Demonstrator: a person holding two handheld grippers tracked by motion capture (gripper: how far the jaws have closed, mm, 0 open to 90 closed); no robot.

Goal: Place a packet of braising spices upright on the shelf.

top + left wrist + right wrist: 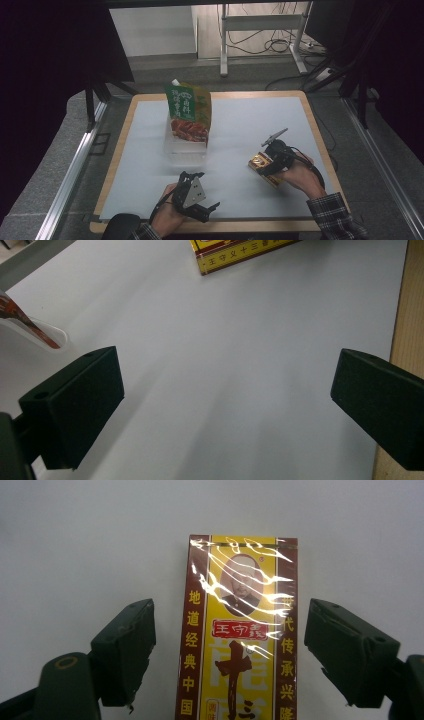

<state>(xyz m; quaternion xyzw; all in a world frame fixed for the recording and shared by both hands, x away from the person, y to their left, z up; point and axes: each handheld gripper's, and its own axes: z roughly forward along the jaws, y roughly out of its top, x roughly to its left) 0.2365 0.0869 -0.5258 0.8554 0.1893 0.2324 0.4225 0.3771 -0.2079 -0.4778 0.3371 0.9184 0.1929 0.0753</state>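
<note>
Down at the lower right of the high view, the right gripper (268, 159) hangs over a yellow and dark-red box (264, 169) that lies flat on the white tabletop (250, 120). From the right gripper view, the box (240, 635) runs up the middle of the frame between the two black jaws, its shiny wrapping catching the light. A clear gap of tabletop shows on each side between box and jaw, so the right gripper (230, 645) stands open around the box without pressing on it.

Lower centre in the high view, the left gripper (212, 206) sits near the front edge of the tabletop, well apart from the box. Its own view shows the left gripper (227, 390) spread wide with nothing but bare tabletop between the jaws; a corner of the box (235, 255) lies at the top edge of that frame.

Upper centre in the high view, a green food pouch (188, 112) stands upright in a clear plastic tub (185, 149), away from both grippers.
</note>
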